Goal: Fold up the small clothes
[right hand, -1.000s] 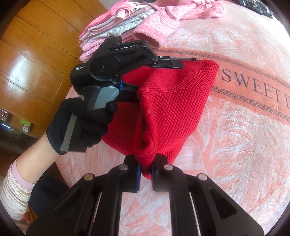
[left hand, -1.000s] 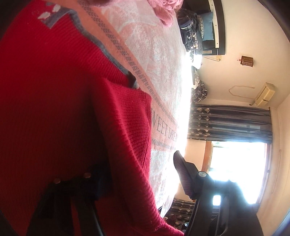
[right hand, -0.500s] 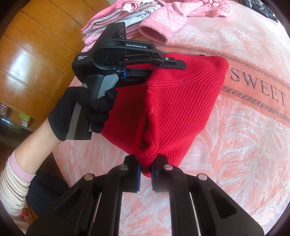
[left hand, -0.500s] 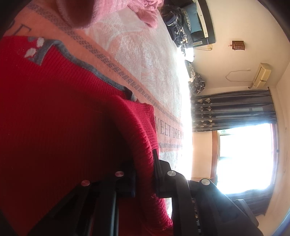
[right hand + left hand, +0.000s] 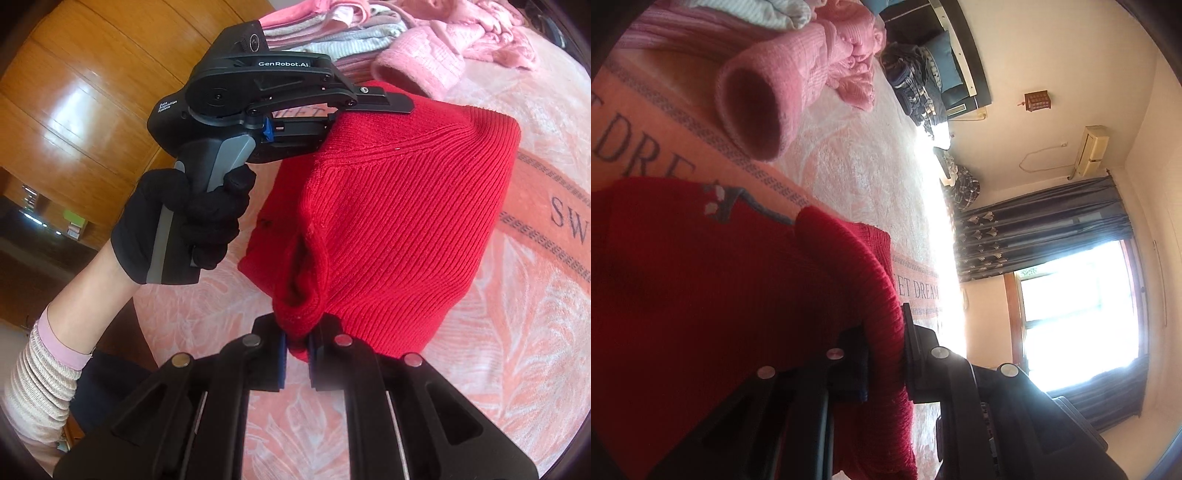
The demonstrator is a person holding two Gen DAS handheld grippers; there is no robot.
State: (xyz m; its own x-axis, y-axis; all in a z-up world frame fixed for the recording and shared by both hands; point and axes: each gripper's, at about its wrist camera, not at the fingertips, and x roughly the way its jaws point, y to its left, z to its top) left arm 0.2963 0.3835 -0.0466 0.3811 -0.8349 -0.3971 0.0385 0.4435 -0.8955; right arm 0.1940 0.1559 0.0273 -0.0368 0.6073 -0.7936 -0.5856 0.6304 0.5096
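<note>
Above the "SWEET DREAMS" bedspread (image 5: 524, 387), a red knit sweater (image 5: 399, 221) hangs doubled, mid-fold.

Left gripper (image 5: 332, 123) and right gripper (image 5: 295, 341) each pinch its edge; lowering both level should keep the fold square.

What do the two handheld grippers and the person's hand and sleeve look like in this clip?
The left gripper is matte black plastic with a grey-panelled pistol handle, a blue tab near the trigger, white "GenRobot.AI" lettering and a round lens on top. The right gripper has black ribbed fingers with silver rivets and blue-edged pads. The left hand wears a black glove; the sleeve is ribbed cream knit over a pink cuff.
</note>
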